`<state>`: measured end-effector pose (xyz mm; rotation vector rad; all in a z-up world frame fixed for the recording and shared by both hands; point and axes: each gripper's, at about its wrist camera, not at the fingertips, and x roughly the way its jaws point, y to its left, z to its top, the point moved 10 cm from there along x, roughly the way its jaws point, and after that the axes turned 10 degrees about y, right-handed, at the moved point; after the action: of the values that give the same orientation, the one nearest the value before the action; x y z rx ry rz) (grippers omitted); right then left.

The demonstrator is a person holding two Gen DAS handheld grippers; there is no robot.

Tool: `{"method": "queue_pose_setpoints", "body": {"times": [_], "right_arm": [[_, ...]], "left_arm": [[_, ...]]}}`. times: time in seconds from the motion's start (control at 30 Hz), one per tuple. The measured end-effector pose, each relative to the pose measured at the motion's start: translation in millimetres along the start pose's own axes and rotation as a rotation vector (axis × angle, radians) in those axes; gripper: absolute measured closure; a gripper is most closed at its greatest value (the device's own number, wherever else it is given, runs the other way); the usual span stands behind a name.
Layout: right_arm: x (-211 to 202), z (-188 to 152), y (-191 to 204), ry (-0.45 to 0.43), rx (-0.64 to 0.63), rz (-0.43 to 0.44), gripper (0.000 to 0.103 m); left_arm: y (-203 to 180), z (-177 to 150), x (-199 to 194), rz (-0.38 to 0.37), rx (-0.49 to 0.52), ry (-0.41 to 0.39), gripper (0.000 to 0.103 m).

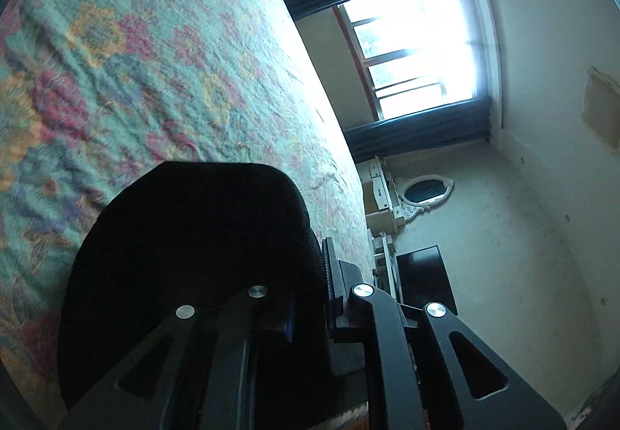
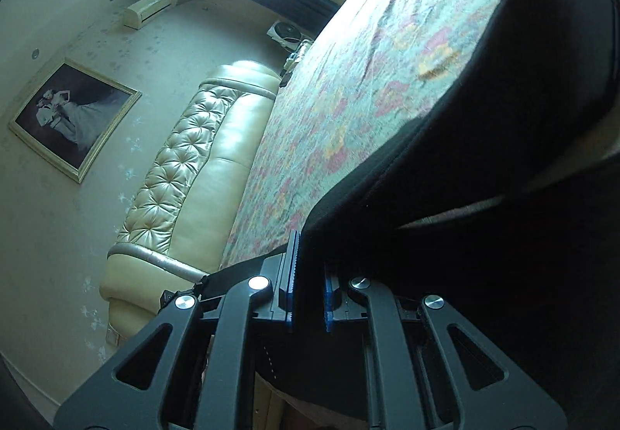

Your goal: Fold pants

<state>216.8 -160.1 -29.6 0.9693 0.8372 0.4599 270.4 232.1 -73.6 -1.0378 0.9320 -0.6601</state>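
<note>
The black pants (image 1: 193, 251) hang lifted above a bed with a floral cover (image 1: 155, 61). In the left wrist view my left gripper (image 1: 308, 298) is shut on their edge, and the dark cloth bulges up and to the left of the jaws. In the right wrist view my right gripper (image 2: 308, 286) is shut on another part of the pants (image 2: 484, 127). From there the cloth stretches taut up to the right over the floral cover (image 2: 348, 100). Both views are tilted.
A cream tufted headboard (image 2: 193, 166) stands at the bed's end, with a framed picture (image 2: 73, 116) on the wall beside it. A bright window (image 1: 418, 46) with dark curtains is beyond the bed. A white dresser with an oval mirror (image 1: 424, 191) stands by the wall.
</note>
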Motion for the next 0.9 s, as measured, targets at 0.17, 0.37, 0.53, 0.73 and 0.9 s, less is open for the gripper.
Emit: {"method": "queue_pose_setpoints", "body": {"times": [0.17, 0.37, 0.53, 0.73, 0.9], "right_arm": [[-4.2, -47.5, -18.3, 0.047, 0.021, -0.032, 0.093], [-20.8, -56.3, -16.5, 0.055, 0.005, -0.057, 0.093], [-6.7, -63.4, -37.2, 0.095, 0.118, -0.06, 0.064], [24.8, -77.0, -41.5, 0.103, 0.241, 0.032, 0.032], [46.5, -70.7, -36.9, 0.091, 0.263, 0.044, 0.032]], "left_arm": [[50.2, -44.6, -21.4, -0.032, -0.105, -0.014, 0.092], [60.9, -57.8, -50.5, -0.1, -0.161, -0.083, 0.092], [53.6, -65.5, -34.0, -0.004, -0.092, -0.034, 0.092], [55.1, -82.9, -5.7, 0.116, -0.073, -0.062, 0.05], [63.7, -102.8, -11.3, 0.2, -0.134, -0.177, 0.041]]}}
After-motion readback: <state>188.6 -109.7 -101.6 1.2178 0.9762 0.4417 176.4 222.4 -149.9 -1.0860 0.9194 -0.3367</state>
